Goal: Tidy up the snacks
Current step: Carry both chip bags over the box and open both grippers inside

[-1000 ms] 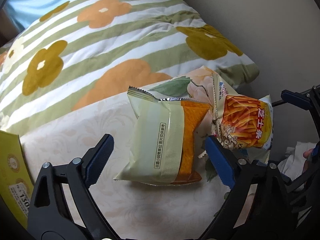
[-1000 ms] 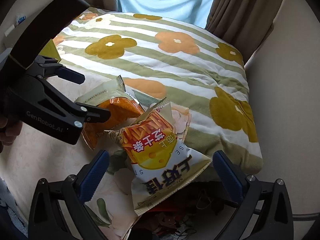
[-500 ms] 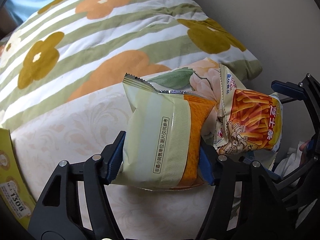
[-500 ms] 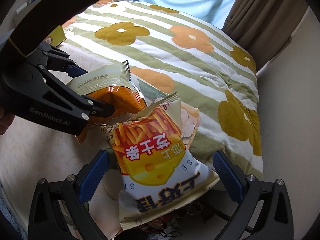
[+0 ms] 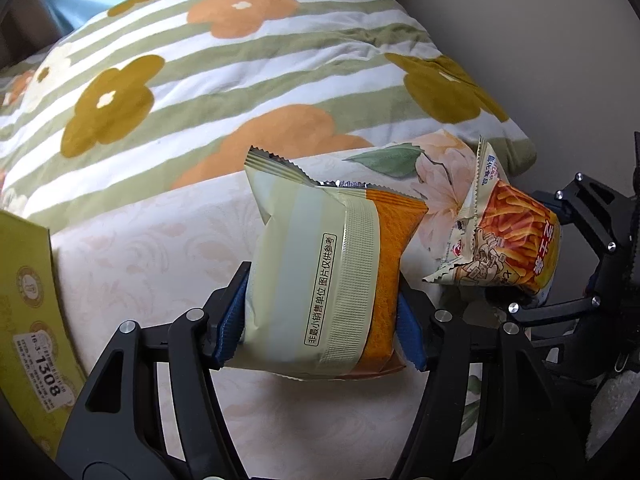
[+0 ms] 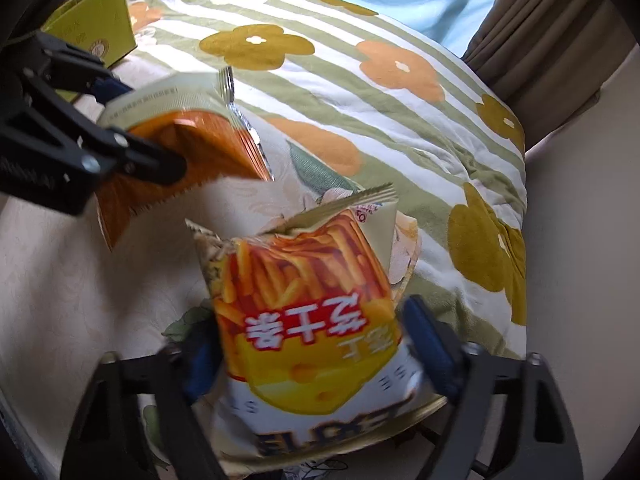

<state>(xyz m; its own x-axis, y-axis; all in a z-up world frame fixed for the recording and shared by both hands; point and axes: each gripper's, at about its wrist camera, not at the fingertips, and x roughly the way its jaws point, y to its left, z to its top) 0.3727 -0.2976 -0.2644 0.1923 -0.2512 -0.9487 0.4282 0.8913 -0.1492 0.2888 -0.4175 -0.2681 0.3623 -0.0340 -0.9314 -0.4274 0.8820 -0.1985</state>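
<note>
My left gripper [image 5: 320, 328] is shut on a pale green and orange snack bag [image 5: 320, 280] and holds it above the cream bed sheet [image 5: 140, 264]. That bag also shows in the right wrist view [image 6: 180, 148], clamped by the left gripper [image 6: 120, 152]. My right gripper [image 6: 316, 352] is shut on a cheese stick snack bag [image 6: 312, 320], orange and yellow with a cheese picture. In the left wrist view this bag [image 5: 508, 240] hangs at the right, held by the right gripper [image 5: 560, 260].
A quilt [image 5: 240, 80] with green stripes and orange and mustard flowers covers the bed behind. A yellow-green cardboard box [image 5: 28, 320] lies at the left, also visible in the right wrist view [image 6: 96, 28]. A beige wall [image 6: 580, 240] runs along the right. Curtains [image 6: 540, 32] hang at the back.
Both grippers have closed on their bags and lifted them off the sheet. The left closed first, then the right; the two bags have separated.
</note>
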